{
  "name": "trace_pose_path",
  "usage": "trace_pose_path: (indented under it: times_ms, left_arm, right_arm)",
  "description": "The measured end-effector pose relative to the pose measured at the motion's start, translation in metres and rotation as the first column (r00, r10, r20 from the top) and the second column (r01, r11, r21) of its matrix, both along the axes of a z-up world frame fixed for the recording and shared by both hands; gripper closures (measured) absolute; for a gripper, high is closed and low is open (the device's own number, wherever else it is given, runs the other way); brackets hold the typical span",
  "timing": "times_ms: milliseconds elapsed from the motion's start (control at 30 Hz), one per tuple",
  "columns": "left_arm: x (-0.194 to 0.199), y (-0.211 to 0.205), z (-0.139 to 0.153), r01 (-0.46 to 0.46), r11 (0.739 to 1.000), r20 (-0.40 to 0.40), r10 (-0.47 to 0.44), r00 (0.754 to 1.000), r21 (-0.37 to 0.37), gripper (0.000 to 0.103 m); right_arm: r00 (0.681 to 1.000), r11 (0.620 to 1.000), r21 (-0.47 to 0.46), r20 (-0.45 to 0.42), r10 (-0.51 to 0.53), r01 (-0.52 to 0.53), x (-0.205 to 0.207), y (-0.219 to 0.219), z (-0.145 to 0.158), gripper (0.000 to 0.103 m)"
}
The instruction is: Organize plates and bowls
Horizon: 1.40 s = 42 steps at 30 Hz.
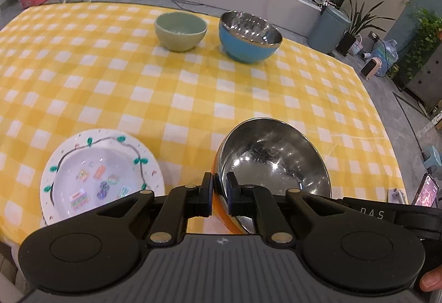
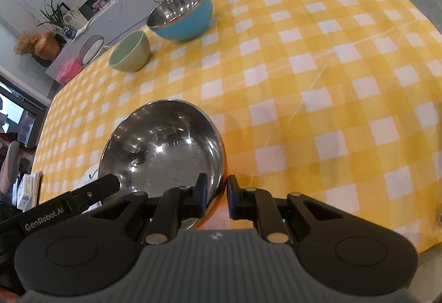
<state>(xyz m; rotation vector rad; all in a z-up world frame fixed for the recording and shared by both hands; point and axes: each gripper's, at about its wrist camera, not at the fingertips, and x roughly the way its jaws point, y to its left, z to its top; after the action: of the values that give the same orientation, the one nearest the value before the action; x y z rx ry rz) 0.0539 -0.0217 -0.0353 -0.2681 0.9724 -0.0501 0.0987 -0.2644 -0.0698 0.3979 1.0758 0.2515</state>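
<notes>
The orange bowl (image 1: 272, 162), above the near worktop (image 1: 193, 98) beside the plate (image 1: 102, 176), is pinched at opposite rims by the left gripper (image 1: 220, 192) and right gripper (image 2: 217, 196); uneven pulling could twist it loose.
</notes>
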Motion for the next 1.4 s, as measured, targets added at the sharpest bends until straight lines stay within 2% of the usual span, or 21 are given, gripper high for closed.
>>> trace_pose_path:
  times_ms: [267,567,700,733,767,833,1000,1100,1167,1233,1400]
  left_arm:
    - [-0.008,0.008,-0.014,-0.007,1.000,-0.045,0.007,0.999,-0.016,0.093]
    - [-0.007,0.009,-0.015,0.006,1.000,-0.045,-0.006,0.999,-0.017,0.093]
    - [-0.007,0.010,-0.015,0.002,1.000,-0.044,-0.004,0.999,-0.031,0.092]
    - [-0.007,0.010,-0.015,0.001,0.999,-0.043,-0.003,0.999,-0.032,0.090]
    - [-0.007,0.011,-0.015,0.000,1.000,-0.042,-0.001,0.999,-0.031,0.083]
    - [-0.007,0.011,-0.012,-0.001,1.000,-0.032,0.000,0.999,-0.025,0.075]
    - [-0.008,0.011,-0.002,0.006,1.000,0.008,-0.006,1.000,0.004,0.062]
    - [-0.008,0.011,0.006,0.010,0.999,0.041,-0.011,0.999,0.035,0.060]
    - [-0.006,0.012,0.010,0.011,0.999,0.058,-0.014,0.998,0.051,0.060]
    - [-0.004,0.013,0.014,0.012,0.999,0.070,-0.016,0.997,0.053,0.060]
    - [0.008,0.016,0.022,0.023,0.999,0.094,-0.027,0.995,0.042,0.060]
  right_arm:
    - [0.999,0.999,-0.015,-0.017,0.030,-0.030,-0.003,0.006,-0.004,0.091]
    - [0.999,0.998,-0.031,-0.005,0.047,-0.048,-0.003,0.009,-0.003,0.090]
    - [0.998,0.998,-0.035,-0.001,0.057,-0.057,-0.004,0.010,-0.002,0.086]
    - [0.998,0.997,-0.041,0.001,0.060,-0.060,-0.004,0.011,-0.002,0.085]
    - [0.998,0.997,-0.043,0.004,0.064,-0.064,-0.004,0.012,-0.002,0.082]
    - [0.998,0.997,-0.045,0.012,0.068,-0.067,-0.004,0.013,-0.001,0.067]
    - [0.997,0.996,-0.059,0.039,0.066,-0.063,-0.005,0.014,0.003,0.060]
    - [0.996,0.996,-0.065,0.064,0.060,-0.056,-0.005,0.014,0.007,0.053]
    - [0.994,0.996,-0.072,0.092,0.055,-0.049,-0.006,0.014,0.010,0.052]
    - [0.992,0.997,-0.069,0.119,0.046,-0.038,-0.006,0.013,0.014,0.048]
    - [0.980,0.997,-0.068,0.200,-0.016,0.030,-0.002,0.010,0.022,0.047]
